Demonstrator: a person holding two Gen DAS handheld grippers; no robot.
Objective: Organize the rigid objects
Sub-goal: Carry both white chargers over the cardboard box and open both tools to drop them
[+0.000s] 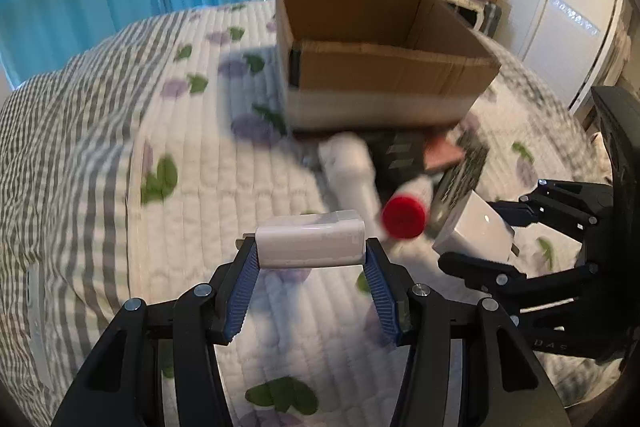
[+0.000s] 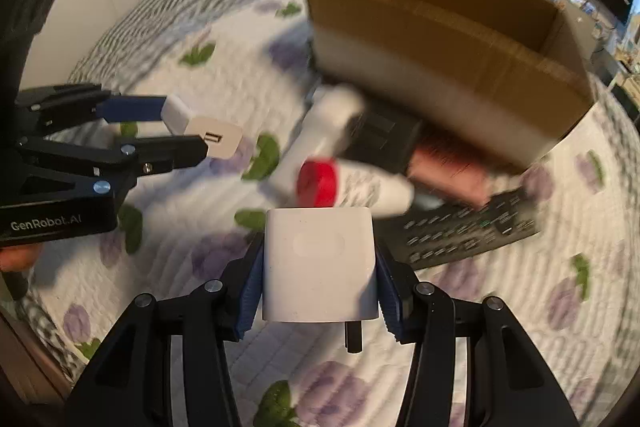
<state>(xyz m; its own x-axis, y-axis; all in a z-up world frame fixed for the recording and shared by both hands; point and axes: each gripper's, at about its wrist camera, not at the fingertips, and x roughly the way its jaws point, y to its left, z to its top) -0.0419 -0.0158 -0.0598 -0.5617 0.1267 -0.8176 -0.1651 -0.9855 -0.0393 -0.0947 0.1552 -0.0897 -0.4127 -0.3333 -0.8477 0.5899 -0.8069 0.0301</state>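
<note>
Left gripper [image 1: 311, 253]: clenched on a slim white charger [image 1: 311, 239], held crosswise between the blue pads above the quilted bed [image 1: 100, 155].
Right gripper [image 2: 319, 283]: clenched on a square white plug adapter [image 2: 319, 263], its prong seen pointing down.
Cardboard box [image 1: 384, 67]: open, set on the bed beyond both grippers.
Pile before the box: a red-capped white bottle [image 1: 404, 215], a white tube [image 1: 352, 167] and a dark remote [image 2: 468, 231] are seen lying close together, blurred.
</note>
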